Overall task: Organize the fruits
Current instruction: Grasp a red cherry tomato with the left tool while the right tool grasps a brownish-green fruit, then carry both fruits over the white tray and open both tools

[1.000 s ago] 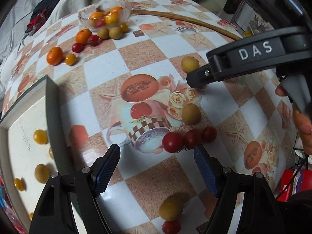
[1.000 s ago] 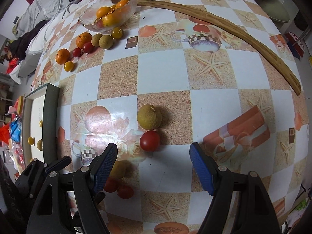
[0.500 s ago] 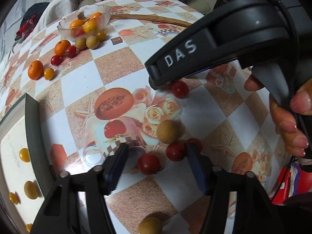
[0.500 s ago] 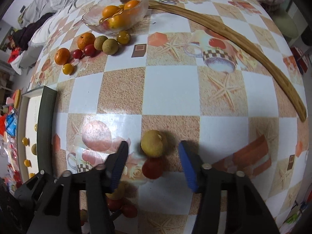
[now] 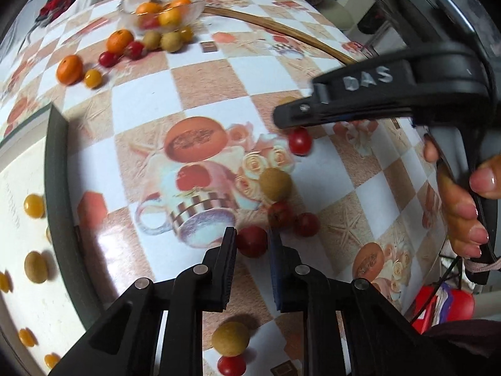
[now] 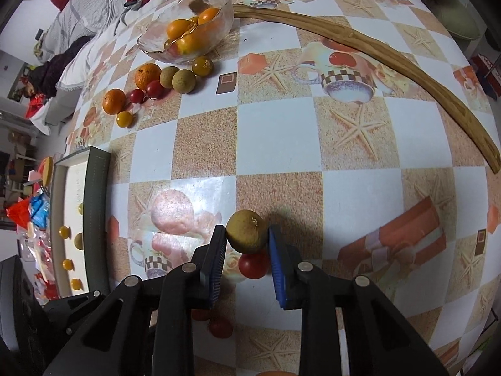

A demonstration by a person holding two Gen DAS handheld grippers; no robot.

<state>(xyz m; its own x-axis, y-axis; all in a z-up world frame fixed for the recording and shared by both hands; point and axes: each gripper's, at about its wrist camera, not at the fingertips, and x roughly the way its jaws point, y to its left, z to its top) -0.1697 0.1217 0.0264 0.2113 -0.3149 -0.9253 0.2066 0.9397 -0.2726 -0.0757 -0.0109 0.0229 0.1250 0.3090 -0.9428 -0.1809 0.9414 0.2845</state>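
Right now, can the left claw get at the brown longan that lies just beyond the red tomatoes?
Probably not yet. The left claw has just closed on a red cherry tomato, so it is occupied. The brown longan lies close ahead, uncovered, with two more tomatoes between.

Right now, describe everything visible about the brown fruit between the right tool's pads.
The brown fruit is round, dull olive-tan, rough-skinned, with a small stem scar on top. The right tool has just closed on it, black pad on one side and blue on the other. It sits over the checkered tablecloth, a red tomato right beneath it.
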